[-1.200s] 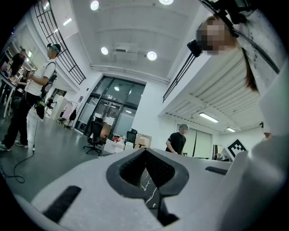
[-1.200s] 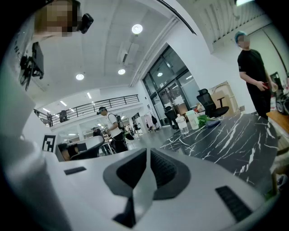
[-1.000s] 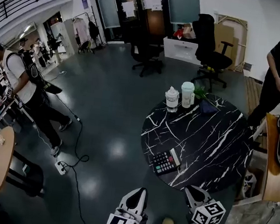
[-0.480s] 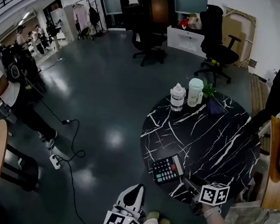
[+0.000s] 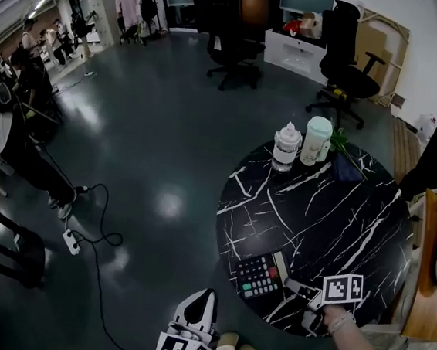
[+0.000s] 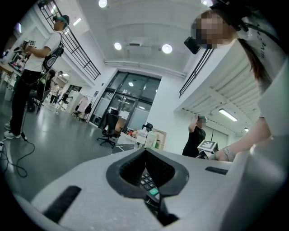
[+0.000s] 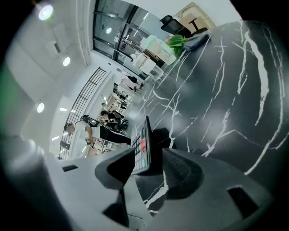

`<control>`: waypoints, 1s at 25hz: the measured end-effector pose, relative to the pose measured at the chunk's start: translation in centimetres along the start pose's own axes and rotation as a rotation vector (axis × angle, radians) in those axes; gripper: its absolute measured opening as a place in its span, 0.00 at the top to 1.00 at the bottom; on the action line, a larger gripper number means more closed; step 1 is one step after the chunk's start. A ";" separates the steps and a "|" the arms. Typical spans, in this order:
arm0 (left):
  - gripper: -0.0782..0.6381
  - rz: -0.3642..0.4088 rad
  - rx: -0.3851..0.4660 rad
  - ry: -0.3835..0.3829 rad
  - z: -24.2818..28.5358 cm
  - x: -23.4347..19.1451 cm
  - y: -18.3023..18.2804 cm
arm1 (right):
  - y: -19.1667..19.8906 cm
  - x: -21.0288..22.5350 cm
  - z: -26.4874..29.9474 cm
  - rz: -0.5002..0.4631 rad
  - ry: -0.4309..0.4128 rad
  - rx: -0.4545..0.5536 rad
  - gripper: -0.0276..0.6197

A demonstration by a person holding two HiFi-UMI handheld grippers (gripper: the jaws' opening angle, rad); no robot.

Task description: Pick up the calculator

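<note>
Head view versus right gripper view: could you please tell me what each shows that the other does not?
Only the head view shows the left gripper hanging over the floor beside the round black marble-patterned table, and the white power strip on the floor. Only the right gripper view shows the right gripper with its fingers apart either side of the black keypad calculator, seen edge-on. Both show the calculator on the table and the green leaves at its far edge.

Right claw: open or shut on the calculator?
Open. In the right gripper view the right claw stands wide around the calculator, which sits edge-on between its jaws with a clear gap on one side.
</note>
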State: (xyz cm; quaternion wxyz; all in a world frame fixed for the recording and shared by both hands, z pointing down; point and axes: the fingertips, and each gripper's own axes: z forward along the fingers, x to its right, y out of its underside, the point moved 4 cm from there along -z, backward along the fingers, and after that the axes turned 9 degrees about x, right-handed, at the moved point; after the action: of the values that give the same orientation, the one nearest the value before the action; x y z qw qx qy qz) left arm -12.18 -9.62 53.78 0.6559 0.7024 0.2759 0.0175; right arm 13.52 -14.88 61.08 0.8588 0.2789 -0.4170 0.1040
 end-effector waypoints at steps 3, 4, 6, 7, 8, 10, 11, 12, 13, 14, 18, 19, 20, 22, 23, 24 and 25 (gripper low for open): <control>0.88 -0.011 -0.006 -0.010 -0.2 -0.5 1.0 | 0.1 0.4 1.3 0.051 -0.017 -0.056 0.70; 0.88 -0.014 -0.005 -0.013 -0.2 -0.6 1.3 | 0.1 0.5 1.8 0.071 -0.023 -0.083 0.70; 0.88 -0.021 -0.008 -0.019 -0.4 -0.9 1.9 | -0.1 0.7 2.5 0.118 -0.029 -0.123 0.70; 0.88 -0.023 -0.012 -0.024 -0.5 -1.2 2.2 | -0.2 0.9 2.7 0.139 -0.030 -0.136 0.70; 0.88 -0.025 -0.017 -0.030 -0.7 -1.5 2.5 | -0.2 1.1 3.0 0.152 -0.029 -0.148 0.70; 0.88 -0.031 -0.025 -0.044 -1.1 -2.0 2.9 | -0.1 1.5 3.4 0.164 -0.031 -0.175 0.70; 0.88 -0.039 -0.028 -0.049 -1.3 -2.1 3.0 | 0.0 1.5 3.6 0.165 -0.040 -0.188 0.70; 0.88 -0.051 -0.030 -0.054 -1.4 -2.1 2.9 | 0.1 1.5 3.7 0.165 -0.053 -0.197 0.70; 0.88 -0.061 -0.031 -0.057 -1.5 -2.1 2.9 | 0.2 1.5 3.9 0.163 -0.068 -0.205 0.70; 0.88 -0.066 -0.032 -0.061 -1.6 -2.1 2.9 | 0.2 1.4 4.0 0.159 -0.081 -0.213 0.71; 0.88 -0.074 -0.036 -0.083 -2.3 -2.7 3.0 | 0.5 0.9 4.2 0.143 -0.113 -0.224 0.82; 0.88 -0.075 -0.035 -0.087 -2.3 -2.9 3.0 | 0.6 0.9 4.2 0.140 -0.127 -0.221 0.82; 0.88 -0.074 -0.033 -0.090 -2.4 -3.0 3.0 | 0.6 0.8 4.3 0.133 -0.140 -0.217 0.82; 0.88 -0.063 -0.029 -0.095 -2.4 -3.4 3.1 | 0.7 0.7 4.2 0.098 -0.160 -0.210 0.84; 0.88 -0.054 -0.027 -0.098 -2.5 -3.7 3.2 | 0.7 0.7 4.2 0.080 -0.165 -0.208 0.84; 0.88 -0.048 -0.026 -0.099 -2.6 -3.8 3.2 | 0.8 0.7 4.0 0.069 -0.163 -0.206 0.85; 0.88 -0.048 -0.026 -0.098 -2.6 -3.7 3.1 | 0.9 0.8 3.8 0.065 -0.154 -0.204 0.85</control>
State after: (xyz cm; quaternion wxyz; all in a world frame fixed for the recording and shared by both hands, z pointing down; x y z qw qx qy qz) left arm -15.24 -8.74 58.27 0.6779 0.6870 0.2599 -0.0293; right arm 11.13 -16.32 63.91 0.8443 0.1836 -0.4988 0.0673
